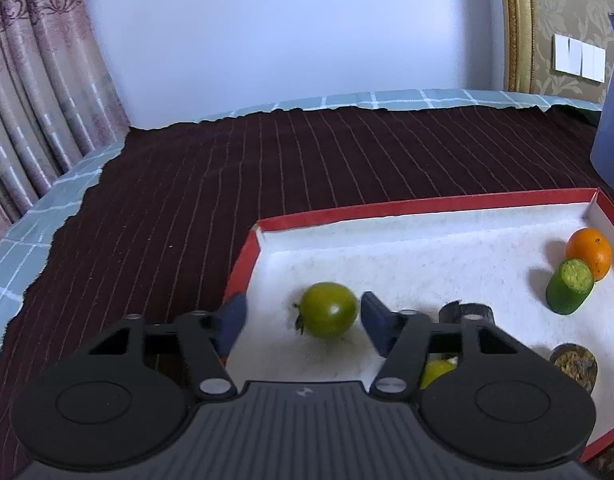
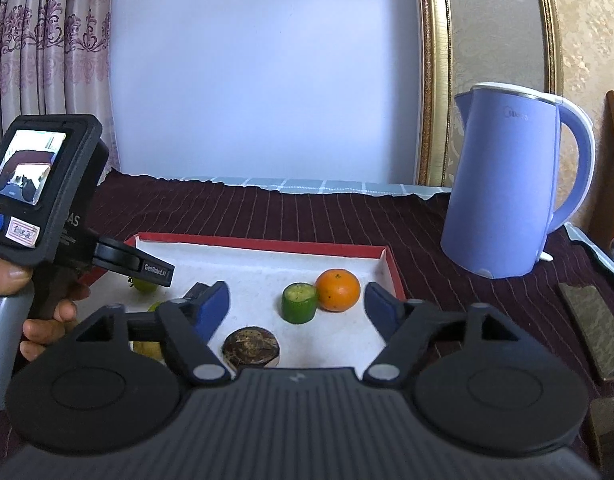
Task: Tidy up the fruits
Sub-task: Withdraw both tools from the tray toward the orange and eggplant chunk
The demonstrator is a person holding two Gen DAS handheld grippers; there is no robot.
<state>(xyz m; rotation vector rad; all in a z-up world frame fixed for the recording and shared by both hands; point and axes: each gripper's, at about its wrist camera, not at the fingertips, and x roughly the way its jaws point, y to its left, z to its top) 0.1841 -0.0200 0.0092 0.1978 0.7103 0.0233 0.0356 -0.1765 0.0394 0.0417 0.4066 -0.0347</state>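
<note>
A red tray with a white lining [image 1: 427, 202] lies on the dark striped cloth. A green tomato [image 1: 329, 314] rests in its near left part, between the fingers of my left gripper [image 1: 303, 305], which is open; the right pad is close beside it and the left pad stands apart. An orange [image 1: 590, 253] and a cut green piece [image 1: 570, 286] sit at the tray's right end. In the right wrist view my right gripper [image 2: 297, 306] is open and empty, with the green piece [image 2: 299, 303] and orange [image 2: 338, 290] just beyond its fingers.
A blue kettle [image 2: 507, 184] stands right of the tray [image 2: 267, 244]. A brown round disc [image 2: 251, 346] and a yellow-green fruit [image 2: 147, 348] lie near the tray's front. A hand [image 2: 47, 320] holds the left gripper's body. A dark flat slab [image 2: 591, 328] lies at the far right.
</note>
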